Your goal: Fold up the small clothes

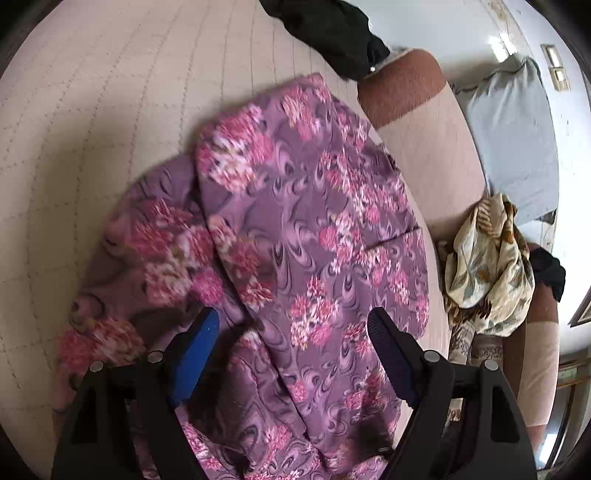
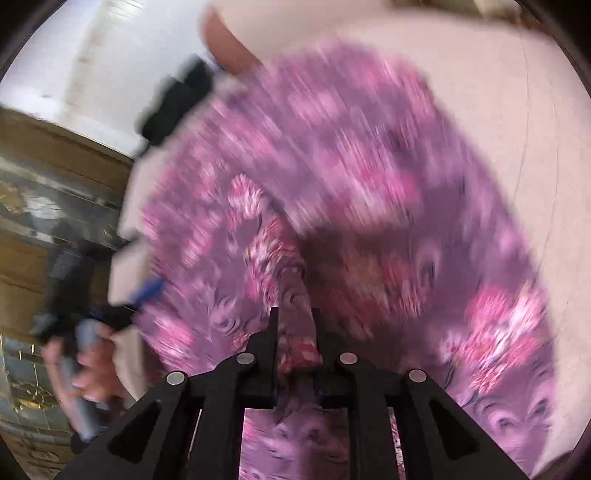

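Observation:
A purple garment with pink flowers (image 1: 295,221) lies partly folded on a pale quilted mattress (image 1: 92,110). My left gripper (image 1: 293,321) is open just above its near part, the cloth passing between the blue pad and the dark pad without being pinched. My right gripper (image 2: 295,314) is shut on a bunched fold of the same garment (image 2: 332,166), which spreads out beyond it; this view is blurred by motion. The left gripper (image 2: 144,291) and the hand holding it show at the left of the right wrist view.
A cream and brown leaf-print cloth (image 1: 487,266) lies heaped at the mattress's right edge. A black garment (image 1: 332,33) lies at the far side, and a pale blue pillow (image 1: 517,136) at the far right. Wooden furniture (image 2: 37,184) stands beyond the mattress.

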Demonstrator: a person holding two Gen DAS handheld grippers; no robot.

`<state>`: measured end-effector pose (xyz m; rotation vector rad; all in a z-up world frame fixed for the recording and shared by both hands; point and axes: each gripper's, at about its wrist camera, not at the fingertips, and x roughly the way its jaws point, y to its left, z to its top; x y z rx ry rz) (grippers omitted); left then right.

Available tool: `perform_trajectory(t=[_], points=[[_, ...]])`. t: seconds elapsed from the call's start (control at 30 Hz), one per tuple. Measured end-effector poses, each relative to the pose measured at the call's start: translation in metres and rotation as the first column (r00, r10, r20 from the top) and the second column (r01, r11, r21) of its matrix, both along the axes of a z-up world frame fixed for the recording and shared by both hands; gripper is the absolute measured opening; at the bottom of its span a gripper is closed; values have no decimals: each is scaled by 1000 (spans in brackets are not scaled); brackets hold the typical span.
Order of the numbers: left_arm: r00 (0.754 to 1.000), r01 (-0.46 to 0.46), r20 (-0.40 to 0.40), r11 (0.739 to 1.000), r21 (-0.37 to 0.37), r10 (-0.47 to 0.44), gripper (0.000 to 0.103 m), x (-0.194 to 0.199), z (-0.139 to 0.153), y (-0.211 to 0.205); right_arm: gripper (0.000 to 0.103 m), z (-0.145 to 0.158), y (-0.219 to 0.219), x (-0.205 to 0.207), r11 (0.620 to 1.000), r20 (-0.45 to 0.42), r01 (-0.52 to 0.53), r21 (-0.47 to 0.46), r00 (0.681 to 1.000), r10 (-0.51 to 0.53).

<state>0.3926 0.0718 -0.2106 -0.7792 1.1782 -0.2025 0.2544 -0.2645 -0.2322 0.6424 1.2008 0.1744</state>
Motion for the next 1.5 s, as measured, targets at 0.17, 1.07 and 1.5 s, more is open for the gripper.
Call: perform_trajectory(t=[0.17, 1.07, 1.5], points=[[996, -80, 43, 997, 5, 80, 82, 7, 17, 28, 25, 8, 5, 1, 996, 15, -32, -82, 999, 33], [930, -352, -235, 865, -356, 282, 37, 91, -60, 102, 30, 6, 185, 399, 924, 68, -383, 0, 922, 382], [919, -394, -92, 900, -188, 383, 7, 92, -20, 117, 6, 27, 184, 392, 953, 142, -293, -82, 943, 302]])
